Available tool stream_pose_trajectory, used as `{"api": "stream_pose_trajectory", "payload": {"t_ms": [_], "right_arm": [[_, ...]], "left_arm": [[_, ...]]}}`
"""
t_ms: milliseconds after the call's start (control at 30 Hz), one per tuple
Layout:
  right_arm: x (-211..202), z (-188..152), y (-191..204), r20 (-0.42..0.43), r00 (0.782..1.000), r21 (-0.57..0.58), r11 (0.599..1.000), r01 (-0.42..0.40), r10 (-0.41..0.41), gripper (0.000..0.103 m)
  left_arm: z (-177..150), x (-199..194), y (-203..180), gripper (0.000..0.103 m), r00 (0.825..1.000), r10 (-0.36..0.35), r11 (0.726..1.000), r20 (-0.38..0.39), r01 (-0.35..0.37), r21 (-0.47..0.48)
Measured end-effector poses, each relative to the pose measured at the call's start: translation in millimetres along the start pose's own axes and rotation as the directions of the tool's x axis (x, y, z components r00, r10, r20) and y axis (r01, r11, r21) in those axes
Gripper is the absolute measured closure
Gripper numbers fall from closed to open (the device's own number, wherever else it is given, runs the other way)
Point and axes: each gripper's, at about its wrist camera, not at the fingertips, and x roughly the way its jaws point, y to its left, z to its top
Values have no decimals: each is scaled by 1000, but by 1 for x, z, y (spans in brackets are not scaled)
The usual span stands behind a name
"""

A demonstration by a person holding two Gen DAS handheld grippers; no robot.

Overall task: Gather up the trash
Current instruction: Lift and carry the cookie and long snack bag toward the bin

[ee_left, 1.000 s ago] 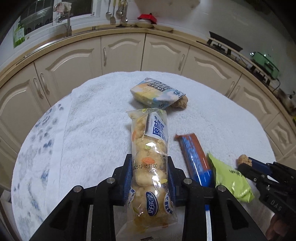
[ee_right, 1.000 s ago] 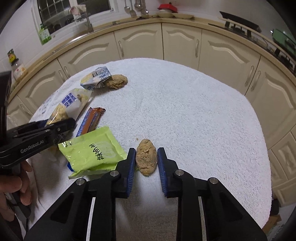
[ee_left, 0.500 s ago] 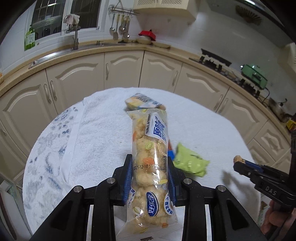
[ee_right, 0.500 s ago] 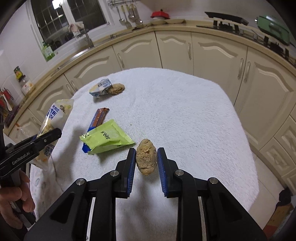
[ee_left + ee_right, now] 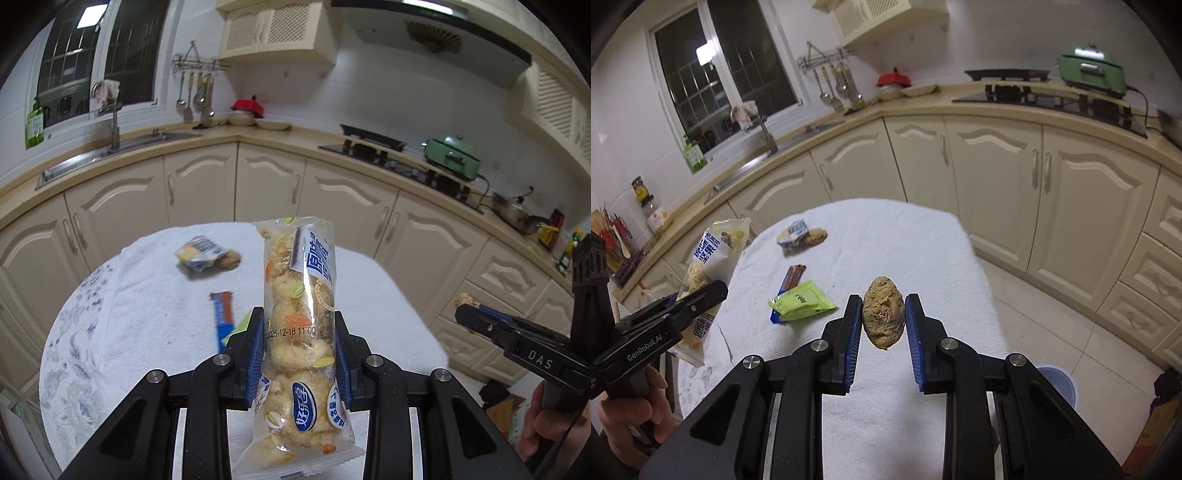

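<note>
Cream kitchen cabinets (image 5: pixel 990 192) curve behind a small worktop (image 5: pixel 905 251) covered with a white towel. Taking the green packet (image 5: pixel 803 304) on that towel as the landmark: a brown and blue bar wrapper (image 5: pixel 792 278) lies partly under its far left edge, and further back sits a crumpled blue and white wrapper (image 5: pixel 792 234) touching a brown lump (image 5: pixel 816 236).

Left claw (image 5: pixel 299 354) is clamped on a clear snack bag (image 5: pixel 299 332) full of pale puffed pieces, gripped about its middle, the bag standing upright between the blue pads and lifted clear of the towel, to the left of the green packet in the right wrist view. A hand (image 5: pixel 639 417) holds that tool's handle.

Right claw (image 5: pixel 882 321) is clamped on a brown crumpled wad (image 5: pixel 884 317), held in the air above the worktop, to the right of the green packet and nearer the camera. The pads press both sides of the wad. In the left wrist view, the right claw's tip shows the wad (image 5: pixel 465 298) poking out, with a hand (image 5: pixel 546 424) below on the grip.
</note>
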Motion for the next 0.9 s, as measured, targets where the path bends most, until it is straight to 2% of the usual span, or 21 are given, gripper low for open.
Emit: {"api": "stream_pose_trajectory", "payload": {"t_ms": [200, 500, 733, 900], "right_arm": [[-45, 7, -30, 88, 996, 33, 999, 29, -31, 79], [-95, 4, -96, 163, 978, 132, 985, 109, -130, 79], [-117, -11, -154, 167, 962, 228, 958, 174, -215, 79], [-116, -26, -197, 134, 958, 289, 935, 207, -253, 79]], "left_arm": [[7, -18, -49, 74, 997, -50, 997, 51, 47, 61], [9, -23, -128, 74, 978, -187, 971, 86, 171, 168], [-4, 8, -185, 74, 957, -288, 935, 42, 272, 227], [-14, 46, -220, 74, 939, -342, 906, -30, 338, 253]]}}
